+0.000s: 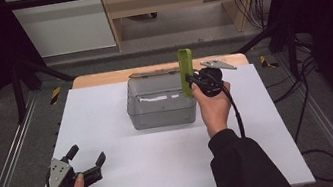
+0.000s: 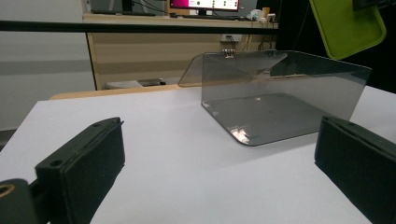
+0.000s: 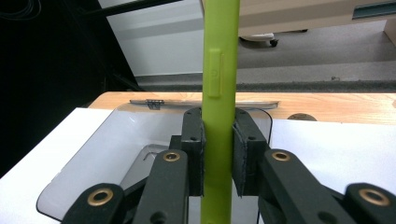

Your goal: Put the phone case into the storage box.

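In the high view the right gripper sits just right of centre in the frame, above the right rim of a clear smoky-grey plastic box that stands on the white tabletop. Its jaws are clamped on a lime-green flat case, which stands upright on edge, its top rising above the far rim of the box and its lower part over the box's right wall.

In the right gripper view the green case runs straight up the middle of the frame, edge on, with a small raised button strip on its narrow side. Both black pads press against its two faces. Behind and below the jaws lies the open box, with its hinged lid laid back on the wooden table edge.

The left gripper rests at the lower left of the high view, held low over the white surface, well apart from the box. Its jaws stand wide apart with nothing between them. In the left gripper view the two black pads flank bare tabletop, the grey box lies beyond at centre right, and a corner of the green case shows at the upper right.
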`<move>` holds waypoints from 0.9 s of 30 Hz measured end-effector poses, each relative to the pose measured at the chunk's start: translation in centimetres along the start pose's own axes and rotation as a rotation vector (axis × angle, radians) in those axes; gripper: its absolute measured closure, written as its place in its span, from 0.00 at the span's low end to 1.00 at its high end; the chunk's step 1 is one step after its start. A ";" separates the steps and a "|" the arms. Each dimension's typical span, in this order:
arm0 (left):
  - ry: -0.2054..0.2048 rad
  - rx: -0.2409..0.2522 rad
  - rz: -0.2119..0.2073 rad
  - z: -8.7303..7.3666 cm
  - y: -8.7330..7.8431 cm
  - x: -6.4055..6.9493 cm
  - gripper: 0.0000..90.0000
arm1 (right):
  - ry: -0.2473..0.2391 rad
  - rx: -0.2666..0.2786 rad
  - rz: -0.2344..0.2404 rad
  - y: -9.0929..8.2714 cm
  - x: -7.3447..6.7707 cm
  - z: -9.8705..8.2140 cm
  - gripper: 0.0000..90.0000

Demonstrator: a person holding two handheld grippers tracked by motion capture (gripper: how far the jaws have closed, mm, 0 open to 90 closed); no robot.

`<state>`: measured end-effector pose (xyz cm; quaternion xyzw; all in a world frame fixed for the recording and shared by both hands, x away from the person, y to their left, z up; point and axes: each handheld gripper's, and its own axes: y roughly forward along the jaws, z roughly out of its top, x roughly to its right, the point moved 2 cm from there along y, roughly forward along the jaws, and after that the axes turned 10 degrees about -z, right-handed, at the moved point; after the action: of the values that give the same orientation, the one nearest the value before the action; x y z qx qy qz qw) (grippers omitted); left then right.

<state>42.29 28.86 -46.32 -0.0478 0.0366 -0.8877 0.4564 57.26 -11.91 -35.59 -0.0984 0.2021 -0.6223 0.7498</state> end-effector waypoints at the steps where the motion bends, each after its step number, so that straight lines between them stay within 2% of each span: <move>1: -0.001 -0.001 0.001 0.0 0.0 0.0 0.02 | -0.001 -0.002 -0.002 0.0 0.0 0.0 0.86; 27: 0.000 -0.001 -0.011 0.0 0.1 0.1 0.02 | -0.072 -0.036 -0.081 0.9 -0.2 -0.8 0.86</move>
<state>42.29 28.75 -46.31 -0.0480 0.0368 -0.8902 0.4515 57.74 -11.43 -36.60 -0.1425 0.1820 -0.6445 0.7288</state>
